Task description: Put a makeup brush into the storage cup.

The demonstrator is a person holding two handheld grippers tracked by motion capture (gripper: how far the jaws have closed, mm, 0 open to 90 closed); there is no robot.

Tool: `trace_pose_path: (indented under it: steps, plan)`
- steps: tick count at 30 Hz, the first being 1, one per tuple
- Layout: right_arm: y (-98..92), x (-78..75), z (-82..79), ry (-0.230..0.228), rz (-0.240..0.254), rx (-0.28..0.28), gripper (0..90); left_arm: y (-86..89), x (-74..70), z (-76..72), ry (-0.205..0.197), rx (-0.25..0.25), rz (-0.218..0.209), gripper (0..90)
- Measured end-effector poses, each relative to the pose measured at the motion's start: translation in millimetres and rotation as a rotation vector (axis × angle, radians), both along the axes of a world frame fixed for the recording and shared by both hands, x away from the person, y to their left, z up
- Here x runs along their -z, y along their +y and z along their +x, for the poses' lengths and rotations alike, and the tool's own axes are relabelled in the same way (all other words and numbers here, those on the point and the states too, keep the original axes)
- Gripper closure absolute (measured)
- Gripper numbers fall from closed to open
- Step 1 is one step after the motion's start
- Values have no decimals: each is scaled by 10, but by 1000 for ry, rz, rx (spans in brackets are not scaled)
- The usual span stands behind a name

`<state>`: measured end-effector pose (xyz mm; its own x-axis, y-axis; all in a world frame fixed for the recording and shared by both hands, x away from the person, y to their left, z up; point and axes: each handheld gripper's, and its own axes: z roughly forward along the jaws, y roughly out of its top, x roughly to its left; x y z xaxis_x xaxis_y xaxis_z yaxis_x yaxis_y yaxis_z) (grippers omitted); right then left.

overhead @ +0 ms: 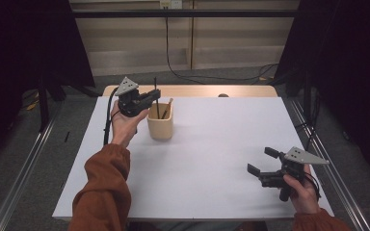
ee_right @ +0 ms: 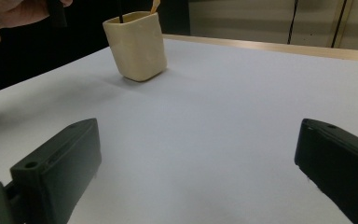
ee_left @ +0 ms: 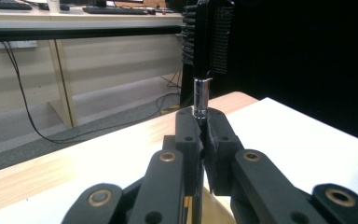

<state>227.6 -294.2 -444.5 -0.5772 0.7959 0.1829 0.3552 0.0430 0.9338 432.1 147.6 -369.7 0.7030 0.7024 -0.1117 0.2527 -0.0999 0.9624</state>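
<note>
A cream cup [overhead: 160, 126] [ee_right: 135, 46] stands on the white table [overhead: 212, 163] at the back left. A light wooden stick [overhead: 167, 108] [ee_right: 154, 5] leans inside it. My left gripper [overhead: 154, 96] [ee_left: 201, 123] hovers over the cup's left rim, shut on a slim black stick [overhead: 155, 84] [ee_left: 200, 100] with a silver band. The stick stands upright and its lower end reaches into the cup [ee_right: 120, 9]. At the front right, my right gripper [overhead: 261, 161] [ee_right: 200, 158] rests low over the table, jaws wide apart with nothing between them.
A wooden strip [overhead: 197, 90] borders the table's far edge. Metal rails [overhead: 26, 163] run along the floor on both sides, and cables [overhead: 183, 72] trail across the floor behind the table.
</note>
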Motion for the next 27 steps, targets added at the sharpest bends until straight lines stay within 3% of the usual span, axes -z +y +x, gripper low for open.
trace_pose_path:
  steps: [19,27]
  plan:
    - [13,2,-6,2,-9,-12,0,12,237,-24,35,-7,-4,853]
    - [13,3,-2,4,-11,-13,0,26,238,-8,24,-9,-7,825]
